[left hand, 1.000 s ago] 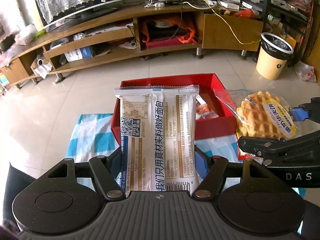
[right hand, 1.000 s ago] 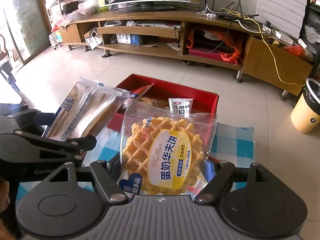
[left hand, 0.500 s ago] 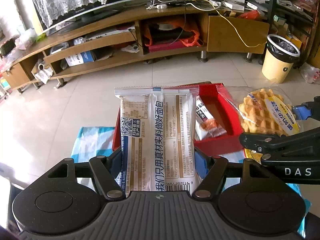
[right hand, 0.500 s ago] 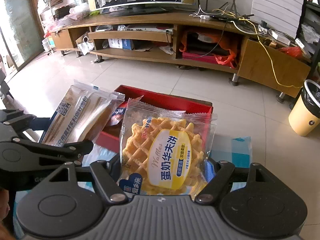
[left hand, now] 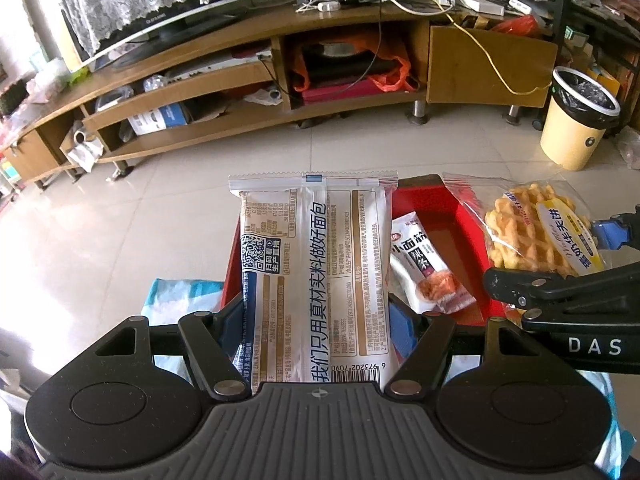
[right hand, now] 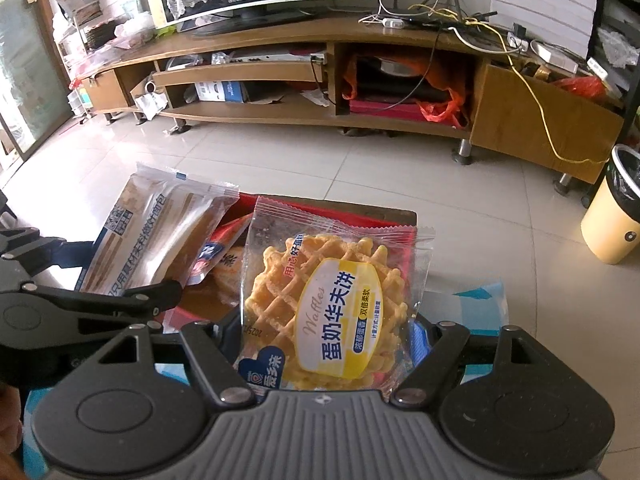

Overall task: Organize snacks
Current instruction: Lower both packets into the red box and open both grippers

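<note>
1. Left wrist view: the left claw is clamped on the bread packet, which stands upright between the blue pads. Compared with a second ago, the red box sits lower and further right behind the packet, and more of the small snack packet lying inside it shows. The view has risen and swung left, so I judge the bread is being carried over the box's left part, ready to be set in.

2. Same view, right side: the right claw holds the waffle packet beside the box's right wall, a little higher in the picture than before.

3. Right wrist view: the right claw is clamped on the waffle packet, held upright over the red box. The box's far rim now peeks just above the packet, where earlier much of its inside showed. The bread packet hangs to the left, over the box's left edge. Both packets are not yet in the box; the blue checked cloth covers the table beneath.
</note>
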